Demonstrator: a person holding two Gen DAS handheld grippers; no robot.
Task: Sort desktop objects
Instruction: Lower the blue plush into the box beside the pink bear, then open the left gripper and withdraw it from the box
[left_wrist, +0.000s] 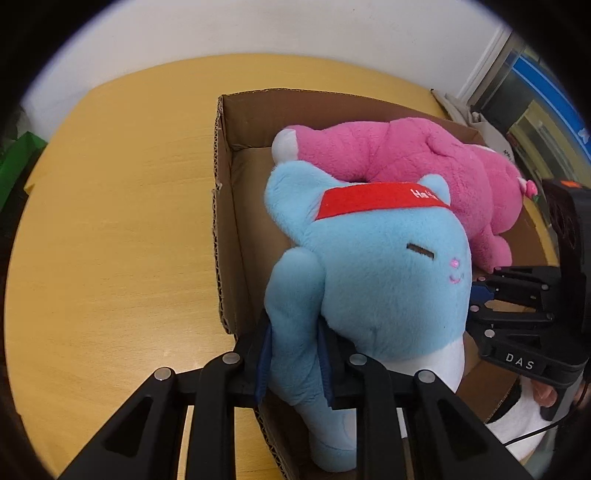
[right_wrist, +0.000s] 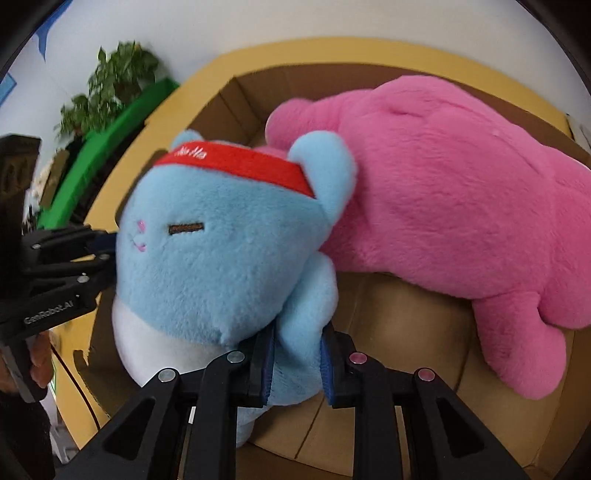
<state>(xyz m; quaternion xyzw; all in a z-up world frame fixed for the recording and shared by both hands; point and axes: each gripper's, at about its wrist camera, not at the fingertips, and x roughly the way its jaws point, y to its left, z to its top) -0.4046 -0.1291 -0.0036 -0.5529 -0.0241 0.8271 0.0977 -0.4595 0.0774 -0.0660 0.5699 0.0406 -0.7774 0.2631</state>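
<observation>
The blue plush toy (left_wrist: 369, 273), wearing a red headband (left_wrist: 373, 199), sits inside the open cardboard box (left_wrist: 225, 206), which stands on the yellow wooden surface (left_wrist: 118, 229). The toy is at the box's near end, its head leaning against the pink plush toy (left_wrist: 424, 166) that lies lengthwise along the far side of the box.

The left gripper (left_wrist: 295, 362) has its jaws clenched on one of the blue toy's arms, the limb pinched between the two blue pads at the box's near-left wall. The right gripper (right_wrist: 297, 369) does the same on the opposite arm; its jaws grasp the limb just below the toy's head, over the box floor. Each gripper shows at the edge of the other's view, flanking the toy's face. A green-framed object (right_wrist: 110, 147) and a leafy plant (right_wrist: 114, 81) stand beyond the surface's far-left edge.
</observation>
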